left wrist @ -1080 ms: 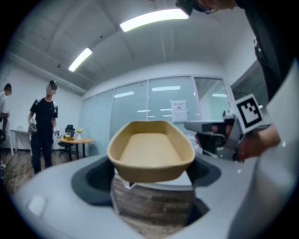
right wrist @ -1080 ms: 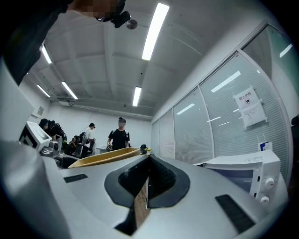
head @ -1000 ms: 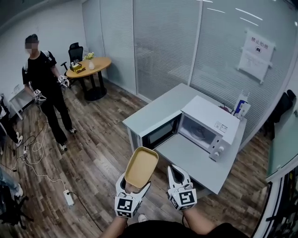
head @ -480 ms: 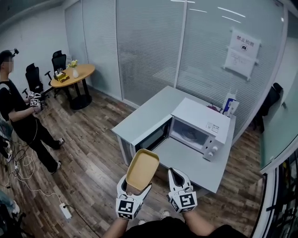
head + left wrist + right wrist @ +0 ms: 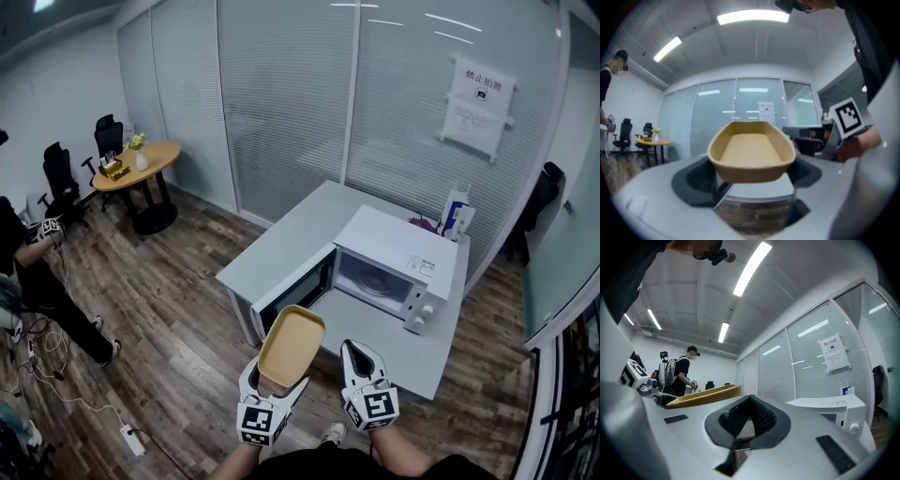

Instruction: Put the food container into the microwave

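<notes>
Our left gripper [image 5: 275, 382] holds the tan food container [image 5: 292, 345] by its near end, jaws wide. Our right gripper [image 5: 356, 352] is pinched together on nothing; the open microwave [image 5: 398, 246] stands beyond both.

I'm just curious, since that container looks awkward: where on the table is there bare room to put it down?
The table is bare left of the microwave, beyond its open door, and again on the strip in front of the microwave. The far corner, by the carton, is crowded.
</notes>
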The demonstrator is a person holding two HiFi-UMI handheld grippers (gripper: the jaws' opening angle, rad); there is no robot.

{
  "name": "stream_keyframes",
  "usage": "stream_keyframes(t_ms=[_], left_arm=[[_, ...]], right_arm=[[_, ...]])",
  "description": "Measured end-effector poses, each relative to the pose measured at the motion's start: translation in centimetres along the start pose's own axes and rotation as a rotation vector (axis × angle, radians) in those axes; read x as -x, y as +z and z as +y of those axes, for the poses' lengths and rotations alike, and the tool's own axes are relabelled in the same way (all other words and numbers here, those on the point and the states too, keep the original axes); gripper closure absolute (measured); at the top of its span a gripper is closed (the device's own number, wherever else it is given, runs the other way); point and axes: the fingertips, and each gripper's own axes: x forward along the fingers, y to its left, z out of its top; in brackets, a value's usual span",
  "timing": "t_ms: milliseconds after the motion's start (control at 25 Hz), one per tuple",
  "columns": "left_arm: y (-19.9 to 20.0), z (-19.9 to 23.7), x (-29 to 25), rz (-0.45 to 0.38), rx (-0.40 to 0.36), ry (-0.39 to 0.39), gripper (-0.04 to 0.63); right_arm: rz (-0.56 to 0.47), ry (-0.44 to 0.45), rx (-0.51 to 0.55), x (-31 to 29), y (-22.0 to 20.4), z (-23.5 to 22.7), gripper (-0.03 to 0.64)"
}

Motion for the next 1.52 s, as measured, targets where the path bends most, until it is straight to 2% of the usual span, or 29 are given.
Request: stream_keyframes(t_ms=[320, 640, 720, 800, 1200, 1520], left_arm=[[0.1, -0.7, -4.2, 0.024, -0.019, -0.012, 0.118], [0.3, -2.2, -10.2, 0.029, -0.03, -0.033, 0.118], [0.2, -2.7, -11.7, 0.038, -0.054, -0.035, 0.118], [-0.2, -3.2, -13.1, 0.06, -0.078, -0.038, 0.118], [-2.7, -5.1, -18.9, 0.121, -0.072, -0.036, 0.118], [-5.1, -5.6, -23.1, 0.181, -0.076, -0.101, 0.118]], right_arm=[[0.004, -0.027, -0.02, -1.8, -0.8, -3.9, 0.612], [0.011, -0.076, -0.024, -2.8, -2.0, -10.3, 0.612], [0.007, -0.082, -0.03, -3.1, -2.1, -11.9, 0.612], [0.005, -0.085, -0.047, -3.3, -2.3, -13.3, 0.612], [0.014, -0.119, -0.037, -3.6, -3.5, -19.2, 0.612], [0.057, -0.166, -0.056, -4.5, -5.7, -21.9, 0.612]])
